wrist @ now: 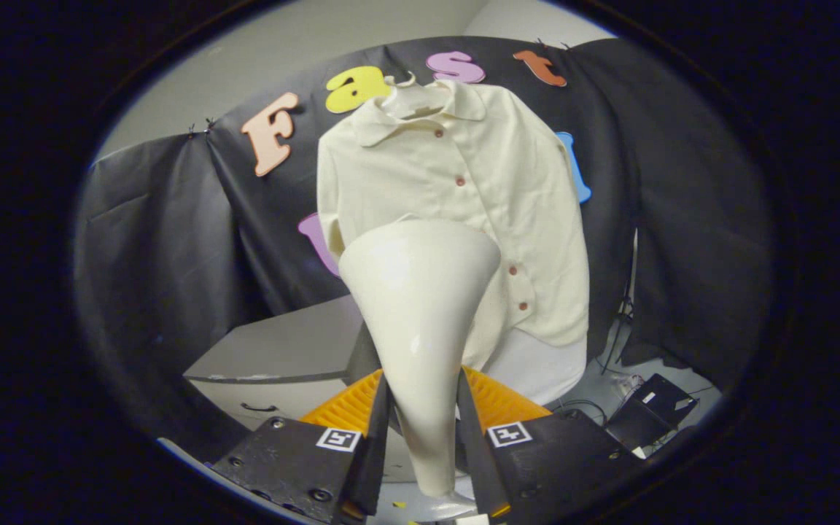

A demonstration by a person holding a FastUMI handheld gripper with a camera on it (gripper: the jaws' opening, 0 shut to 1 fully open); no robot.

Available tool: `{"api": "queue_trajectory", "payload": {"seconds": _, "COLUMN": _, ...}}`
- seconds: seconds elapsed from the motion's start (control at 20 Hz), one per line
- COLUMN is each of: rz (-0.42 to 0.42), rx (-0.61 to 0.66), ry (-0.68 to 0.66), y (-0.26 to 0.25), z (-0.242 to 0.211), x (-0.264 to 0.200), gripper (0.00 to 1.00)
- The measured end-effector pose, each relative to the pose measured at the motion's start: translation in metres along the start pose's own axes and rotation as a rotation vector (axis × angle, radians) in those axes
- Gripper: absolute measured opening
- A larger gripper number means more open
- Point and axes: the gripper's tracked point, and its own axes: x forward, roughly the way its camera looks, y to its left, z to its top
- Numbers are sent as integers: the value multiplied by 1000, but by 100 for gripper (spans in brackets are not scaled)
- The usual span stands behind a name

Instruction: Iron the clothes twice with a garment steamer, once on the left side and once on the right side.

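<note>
A cream button-up shirt (456,197) hangs on a hanger against the booth's black wall, its collar at the top and a row of reddish buttons down the front. My gripper (424,430) is shut on the handle of a white garment steamer (420,306), with both fingers pressed on its narrow neck. The steamer's wide head points up and forward. It covers the lower left part of the shirt front, but whether it touches the cloth I cannot tell.
A grey table (281,350) stands below and left of the shirt. On the floor to the right lie a black box (650,408) and some cables (620,328). Black cloth closes in both sides.
</note>
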Motion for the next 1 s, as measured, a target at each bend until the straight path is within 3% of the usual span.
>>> {"api": "queue_trajectory", "payload": {"seconds": 0.45, "rz": 38, "rx": -32, "ry": -85, "y": 104, "z": 20, "x": -52, "gripper": 49}}
{"api": "queue_trajectory", "payload": {"seconds": 1.0, "rz": -18, "rx": -175, "ry": -205, "y": 155, "z": -2, "x": -79, "gripper": 49}}
